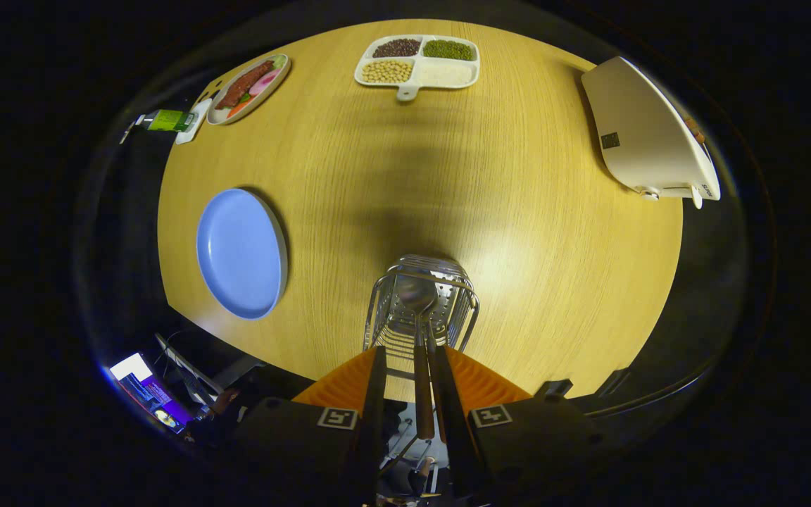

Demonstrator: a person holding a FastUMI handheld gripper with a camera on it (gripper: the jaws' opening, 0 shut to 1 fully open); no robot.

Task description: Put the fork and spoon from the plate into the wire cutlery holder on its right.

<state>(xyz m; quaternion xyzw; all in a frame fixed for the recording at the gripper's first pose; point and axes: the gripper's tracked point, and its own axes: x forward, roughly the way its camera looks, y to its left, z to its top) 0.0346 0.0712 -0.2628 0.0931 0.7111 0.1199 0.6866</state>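
Claw [409, 366] poised above the silver wire cutlery holder [421, 303], fingers drawn close and pinching the brown wooden handle of a metal spoon [419, 331] between them. Spoon bowl hanging just ahead of the fingertips, inside the top of the holder, handle running back between the fingers. Second wooden-handled utensil [432, 352] just beside the spoon, head reaching into the holder; fork or not, cannot tell. Round blue plate [241, 253] lying bare on the pale wooden tabletop [518, 211], left of the holder and well apart from it. Far beyond the fingers, a white divided tray of beans and grains [417, 62], a white oval dish of sliced food [248, 88] and a white rounded appliance [648, 137].
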